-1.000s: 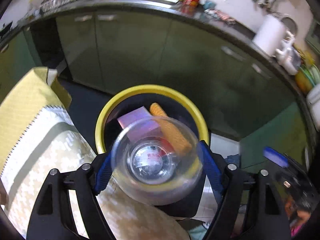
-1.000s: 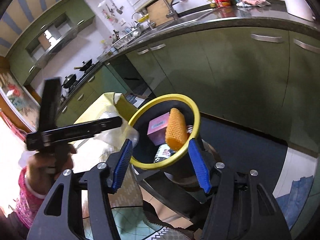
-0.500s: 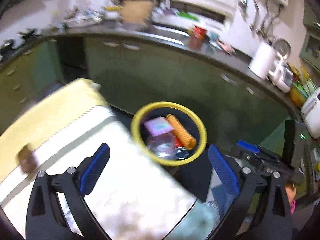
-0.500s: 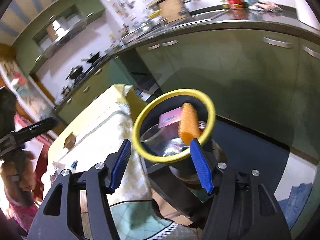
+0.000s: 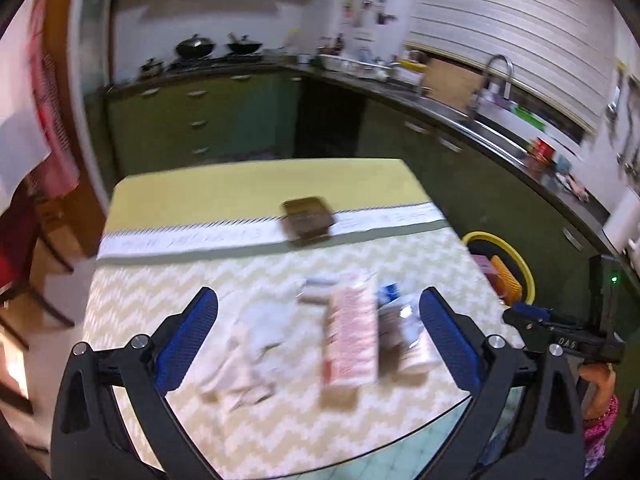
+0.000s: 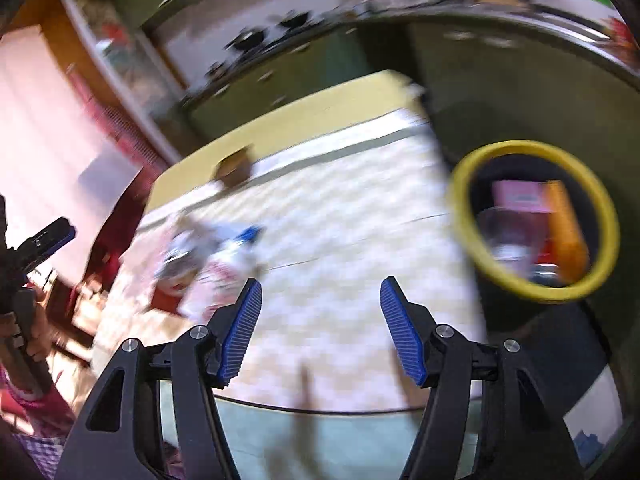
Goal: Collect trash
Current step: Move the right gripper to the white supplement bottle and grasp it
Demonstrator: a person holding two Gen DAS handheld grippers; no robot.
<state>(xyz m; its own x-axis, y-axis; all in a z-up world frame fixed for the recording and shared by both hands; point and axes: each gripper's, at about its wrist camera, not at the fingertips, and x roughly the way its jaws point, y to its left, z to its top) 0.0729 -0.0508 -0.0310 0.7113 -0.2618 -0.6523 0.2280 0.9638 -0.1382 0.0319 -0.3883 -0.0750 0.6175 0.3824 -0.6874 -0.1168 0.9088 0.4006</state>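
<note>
The left tongs (image 5: 316, 336) hang spread wide over the bench (image 5: 248, 192), their jaws having just been opening, with nothing clamped between the blue pads (image 5: 188, 332); the trash on the cloth merely shows through the gap. That trash lies near the bench's close edge: a pink-and-white carton (image 5: 352, 340) lying flat, a crumpled white wrapper (image 5: 256, 344) to its left, and a blue-and-white packet (image 5: 400, 320) just beside it on the right, all blurred. Farther back, a brown tray (image 5: 308, 218) sits on the stripe where the zigzag cloth meets the yellow border. Off the bench's right side stands the bin (image 5: 520, 256) with its yellow rim, holding a pink box (image 5: 482, 264) and an orange corn cob (image 5: 506, 278). The right tongs (image 6: 320, 332) are parted and grasp nothing, with bare bench cloth between the pads. In the right wrist view the bin (image 6: 472, 232) stands to the right, well apart from the pile of trash (image 6: 208, 256) at the left of the bench, and a clear cup (image 6: 500, 236) shows inside it, though heavy blur hides detail. A hand (image 6: 28, 336) at the far left grips the other tool's handle.
</note>
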